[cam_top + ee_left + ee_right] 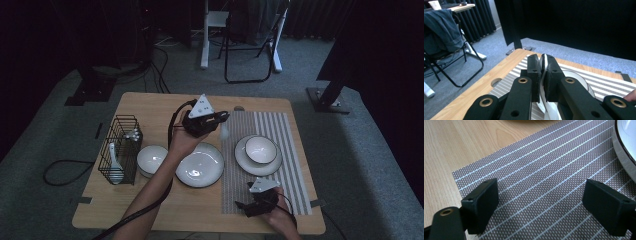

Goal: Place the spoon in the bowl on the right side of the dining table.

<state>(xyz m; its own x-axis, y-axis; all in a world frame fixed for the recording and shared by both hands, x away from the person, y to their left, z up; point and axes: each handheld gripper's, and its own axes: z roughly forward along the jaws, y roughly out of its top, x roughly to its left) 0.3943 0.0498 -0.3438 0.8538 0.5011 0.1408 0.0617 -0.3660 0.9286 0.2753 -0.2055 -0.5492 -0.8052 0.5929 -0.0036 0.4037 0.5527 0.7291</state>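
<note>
Slippage is the main risk here: the left gripper [543, 75] is clamping a white spoon [543, 65] edge-on between its closed jaws, above the striped placemat [295, 150] and short of the bowl [260, 148] on its plate [245, 160], so a tilt could be letting it slide out onto the crockery. The left gripper view is showing that thin pinch, which the high view is blurring, while the right gripper view is showing the right gripper [541, 207] resting wide open and empty over the mat.
</note>
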